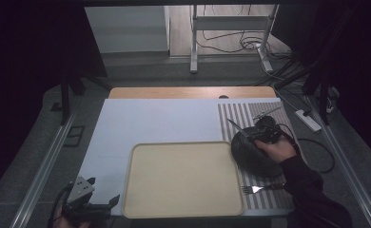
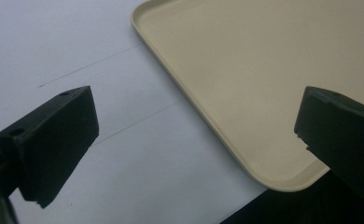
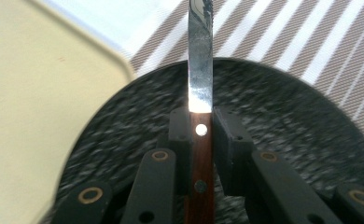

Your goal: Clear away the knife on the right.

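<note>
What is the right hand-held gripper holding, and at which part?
The right hand-held gripper holds a knife by its wooden handle, just below the blade.

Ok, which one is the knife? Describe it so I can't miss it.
Find the striped mat right of the tray. Above its dark plate, the right tongs grip the knife. Unlike the fork lying nearer, it has a wooden handle.

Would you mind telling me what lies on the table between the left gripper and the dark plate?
The beige tray lies between the left gripper and the dark plate, seen in the high view.
</note>
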`<state>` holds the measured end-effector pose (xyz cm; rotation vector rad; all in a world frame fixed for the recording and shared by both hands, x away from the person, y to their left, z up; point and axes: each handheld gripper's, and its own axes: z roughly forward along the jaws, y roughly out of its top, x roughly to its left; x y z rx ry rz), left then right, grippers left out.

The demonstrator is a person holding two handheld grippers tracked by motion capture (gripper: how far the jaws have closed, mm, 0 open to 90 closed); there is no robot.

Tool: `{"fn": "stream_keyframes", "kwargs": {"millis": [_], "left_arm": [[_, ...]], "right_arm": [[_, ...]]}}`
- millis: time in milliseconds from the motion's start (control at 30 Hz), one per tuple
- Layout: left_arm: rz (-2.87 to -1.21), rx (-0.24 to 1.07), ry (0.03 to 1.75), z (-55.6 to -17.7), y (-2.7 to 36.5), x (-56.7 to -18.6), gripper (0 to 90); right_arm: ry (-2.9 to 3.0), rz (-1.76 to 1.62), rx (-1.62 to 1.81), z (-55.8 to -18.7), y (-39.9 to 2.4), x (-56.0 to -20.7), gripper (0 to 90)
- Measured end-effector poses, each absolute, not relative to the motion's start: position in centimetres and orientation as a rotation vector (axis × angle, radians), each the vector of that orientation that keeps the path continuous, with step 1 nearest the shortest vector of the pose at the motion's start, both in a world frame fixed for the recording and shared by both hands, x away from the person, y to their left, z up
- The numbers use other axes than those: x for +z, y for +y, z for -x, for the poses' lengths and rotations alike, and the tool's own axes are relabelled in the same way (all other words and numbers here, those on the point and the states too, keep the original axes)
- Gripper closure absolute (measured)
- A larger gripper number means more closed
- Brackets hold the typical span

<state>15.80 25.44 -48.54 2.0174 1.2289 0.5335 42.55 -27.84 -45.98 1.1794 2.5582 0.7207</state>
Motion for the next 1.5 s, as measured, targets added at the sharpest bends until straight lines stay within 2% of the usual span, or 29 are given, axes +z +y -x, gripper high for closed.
{"fn": "stream_keyframes", "kwargs": {"millis": [867, 1500], "left_arm": [[-2.014, 0.527, 1.234, -15.9, 25.5, -48.6, 0.0], [-2.03, 0.533, 1.226, -15.9, 25.3, -48.6, 0.0]], "right_arm": [[2.656, -1.107, 0.75, -35.0, -22.7, -46.7, 78.2], [2.754, -0.991, 0.758, -31.8, -18.0, -47.7, 78.2]]}}
